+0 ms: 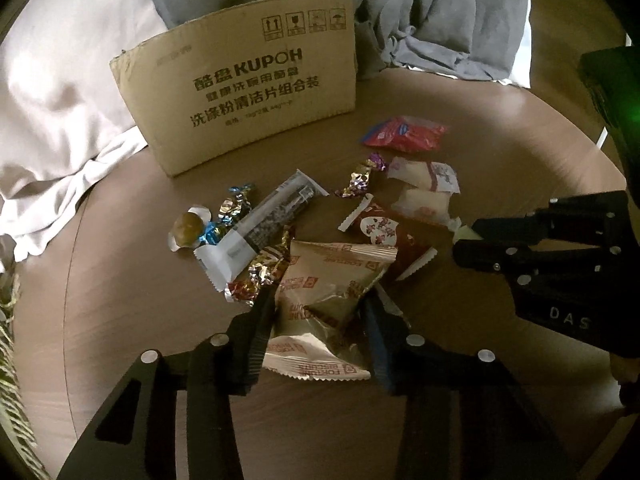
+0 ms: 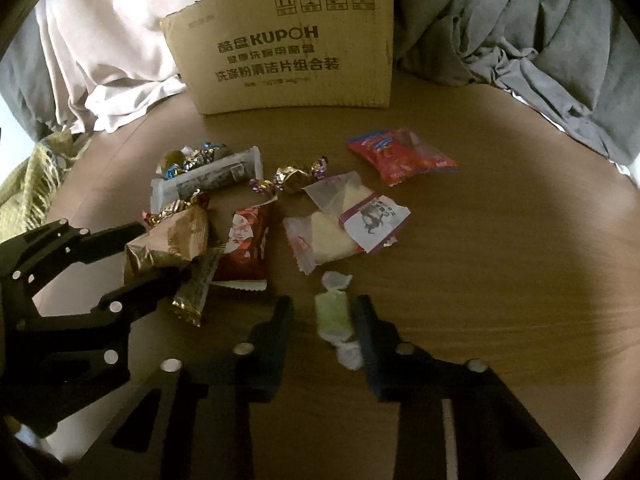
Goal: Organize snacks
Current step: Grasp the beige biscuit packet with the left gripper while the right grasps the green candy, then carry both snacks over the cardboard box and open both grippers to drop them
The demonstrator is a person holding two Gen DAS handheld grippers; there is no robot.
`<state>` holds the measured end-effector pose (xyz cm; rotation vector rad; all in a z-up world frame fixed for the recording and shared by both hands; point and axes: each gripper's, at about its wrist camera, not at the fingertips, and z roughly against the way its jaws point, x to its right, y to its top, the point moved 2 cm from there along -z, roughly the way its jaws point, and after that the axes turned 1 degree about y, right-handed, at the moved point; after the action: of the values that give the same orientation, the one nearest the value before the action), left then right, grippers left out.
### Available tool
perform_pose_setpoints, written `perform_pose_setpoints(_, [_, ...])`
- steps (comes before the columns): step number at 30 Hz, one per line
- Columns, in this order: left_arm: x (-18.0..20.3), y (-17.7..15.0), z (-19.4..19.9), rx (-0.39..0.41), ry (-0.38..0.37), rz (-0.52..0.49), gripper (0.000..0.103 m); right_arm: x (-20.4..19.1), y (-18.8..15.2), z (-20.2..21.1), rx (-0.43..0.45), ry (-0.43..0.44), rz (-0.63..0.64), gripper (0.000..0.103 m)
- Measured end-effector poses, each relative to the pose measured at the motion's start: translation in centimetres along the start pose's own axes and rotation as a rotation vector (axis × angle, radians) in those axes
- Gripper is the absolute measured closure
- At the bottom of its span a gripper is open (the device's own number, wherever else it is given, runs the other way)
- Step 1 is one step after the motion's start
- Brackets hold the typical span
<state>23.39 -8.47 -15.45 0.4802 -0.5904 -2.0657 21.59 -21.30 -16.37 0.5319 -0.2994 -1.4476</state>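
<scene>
Several wrapped snacks lie scattered on a round brown table (image 1: 500, 152). My left gripper (image 1: 316, 312) is open, its fingers on either side of a beige biscuit packet (image 1: 328, 292); it shows in the right wrist view (image 2: 160, 252) around the same packet (image 2: 172, 240). My right gripper (image 2: 322, 312) is open, with a pale green wrapped candy (image 2: 334, 316) between its fingers on the table. In the left wrist view it (image 1: 464, 240) stands at the right. A cardboard box (image 1: 248, 92) (image 2: 292, 48) stands upright at the back.
A red packet (image 2: 400, 156), white packets (image 2: 348, 220), a dark red packet (image 2: 248, 240), a long grey-white bar (image 2: 208, 178) and foil candies (image 2: 296, 178) lie mid-table. Grey and white cloth (image 2: 500, 32) piles behind the box. A striped fabric (image 2: 28, 184) lies left.
</scene>
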Motion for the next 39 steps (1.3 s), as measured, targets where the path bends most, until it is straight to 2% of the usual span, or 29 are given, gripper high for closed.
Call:
perform_pose_setpoints(1, [0.1, 0.0, 0.0, 0.005, 0.003, -0.001, 0.064, 0.0, 0.0, 0.0, -0.003, 0.006, -0.004, 0.082])
perform_pose_setpoints(5, [-0.1, -0.2, 0.4, 0.012, -0.005, 0.029, 0.066, -0.1, -0.1, 0.4, 0.001, 0.030, -0.030, 0.083])
perform_pose_setpoints(11, [-0.9, -0.1, 2.0, 0.022, -0.052, 0.131, 0.067, -0.9, 0.0, 2.1, 0.042, 0.048, -0.020, 0.083])
perform_pose_setpoints(19, [-1.5, 0.4, 5.2, 0.099, -0.035, 0.180, 0.067, -2.2, 0.6, 4.8, 0.124, 0.072, 0.003, 0.083])
perform_pose_setpoints(28, [-2.5, 2.4, 9.1, 0.237, 0.019, 0.176, 0.067, -3.3, 2.0, 7.7, 0.221, 0.095, 0.035, 0.083])
perform_pose_setpoints(39, [-4.7, 7.1, 13.5, 0.448, 0.077, 0.179, 0.067, -3.8, 6.2, 11.5, 0.414, 0.113, 0.053, 0.083])
